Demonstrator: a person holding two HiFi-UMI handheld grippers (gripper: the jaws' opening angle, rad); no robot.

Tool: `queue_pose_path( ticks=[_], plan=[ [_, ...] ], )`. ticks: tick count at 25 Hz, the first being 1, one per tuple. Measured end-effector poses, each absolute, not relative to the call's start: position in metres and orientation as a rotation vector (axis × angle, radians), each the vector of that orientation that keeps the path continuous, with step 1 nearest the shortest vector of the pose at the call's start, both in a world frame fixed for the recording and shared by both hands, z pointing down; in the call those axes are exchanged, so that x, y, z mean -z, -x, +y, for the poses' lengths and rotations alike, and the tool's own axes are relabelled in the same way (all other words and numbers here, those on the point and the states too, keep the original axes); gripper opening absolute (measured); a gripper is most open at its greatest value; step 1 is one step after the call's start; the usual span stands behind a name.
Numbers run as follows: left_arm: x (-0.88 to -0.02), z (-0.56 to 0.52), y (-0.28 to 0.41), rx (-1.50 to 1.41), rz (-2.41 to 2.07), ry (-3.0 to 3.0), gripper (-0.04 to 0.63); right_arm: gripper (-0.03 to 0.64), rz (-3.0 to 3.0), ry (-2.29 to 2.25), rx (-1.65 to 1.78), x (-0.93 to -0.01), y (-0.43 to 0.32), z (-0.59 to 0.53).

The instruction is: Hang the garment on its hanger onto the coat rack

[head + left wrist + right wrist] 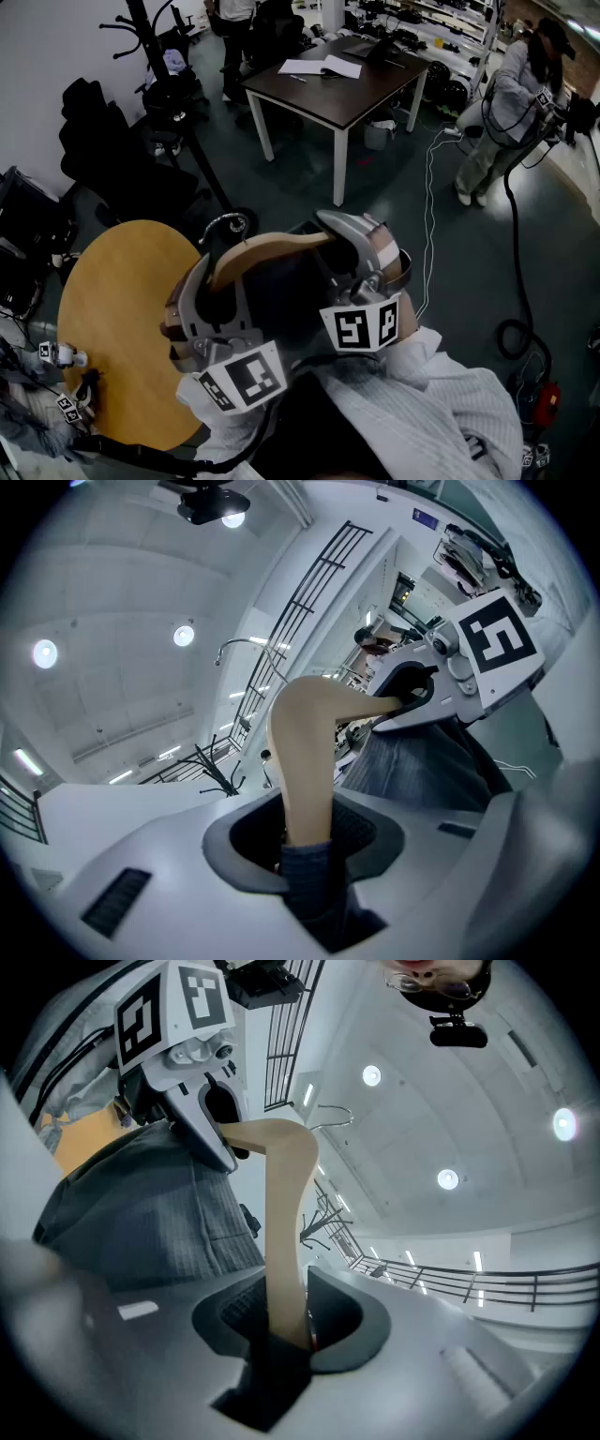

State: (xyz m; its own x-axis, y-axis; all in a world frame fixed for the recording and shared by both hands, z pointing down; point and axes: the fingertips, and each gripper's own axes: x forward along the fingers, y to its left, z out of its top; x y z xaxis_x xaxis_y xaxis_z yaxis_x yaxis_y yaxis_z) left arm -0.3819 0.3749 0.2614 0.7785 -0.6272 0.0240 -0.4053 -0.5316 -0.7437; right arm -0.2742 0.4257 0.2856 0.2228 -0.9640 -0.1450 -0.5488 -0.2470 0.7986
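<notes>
Carrying hanger, dark garment draped on it, above near edge of round table. Gripped at both ends: left gripper part-closed on one wooden arm plus cloth, right gripper likewise on the other.

Keep both grips firm, hanger level, hook leading. Head for rack, well apart at far left by white wall. Raise hook over a peg, lower, only then release.

Round table wooden; floor dark grey. Beyond: desk, cables, person.
</notes>
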Motion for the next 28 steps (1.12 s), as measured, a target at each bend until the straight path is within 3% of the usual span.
queue_pose_path(
  ticks=[18,28],
  plan=[
    [-0.272,0.357,0.338,0.444,0.823,2.189,0.112,0.1,-1.492,-1.865,0.83,-0.301,0.229,0.403],
    [-0.283,0.259,0.263,0.449,0.811,2.213,0.112,0.1,-1.485,-1.852,0.806,-0.31,0.155,0.306]
  ],
)
